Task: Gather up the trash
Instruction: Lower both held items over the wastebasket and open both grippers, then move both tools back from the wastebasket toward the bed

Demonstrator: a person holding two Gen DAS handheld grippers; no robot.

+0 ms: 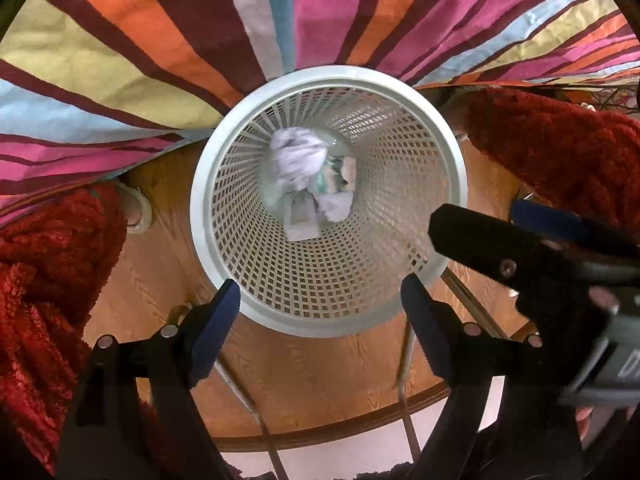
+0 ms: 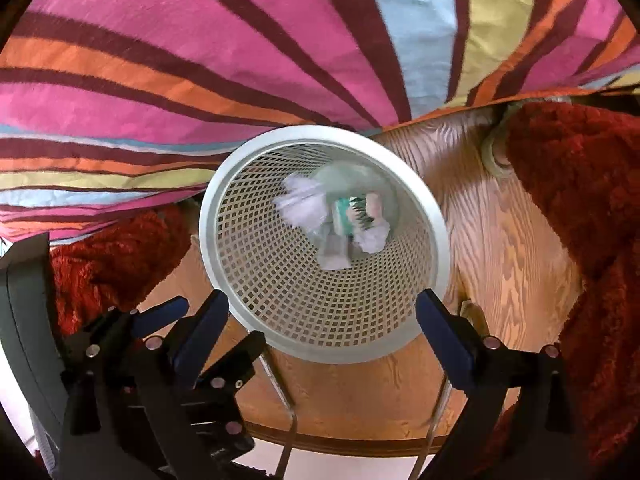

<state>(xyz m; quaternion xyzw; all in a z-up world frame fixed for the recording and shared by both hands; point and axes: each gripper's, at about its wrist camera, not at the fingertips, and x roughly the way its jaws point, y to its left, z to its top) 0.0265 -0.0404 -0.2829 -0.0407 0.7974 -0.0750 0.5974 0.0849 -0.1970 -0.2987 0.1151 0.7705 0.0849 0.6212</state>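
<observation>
**Both grippers empty above the wastebasket**

White mesh wastebasket (image 1: 329, 204) stands upright on the round wooden tabletop (image 1: 320, 392), its far rim against the striped cloth (image 1: 160, 40). Crumpled paper trash (image 1: 308, 176) sits at the basket's bottom, with a teal-printed wrapper among it. Left gripper (image 1: 320, 324): jaws wide, nothing between them, fingertips framing the near rim. Right gripper (image 2: 322, 336): jaws wide, empty, same pose just beside the left one. Red fuzzy fabric (image 1: 44, 272) lies at the tabletop's left and right edges. Tape roll (image 1: 138, 210) by the left fabric.
</observation>
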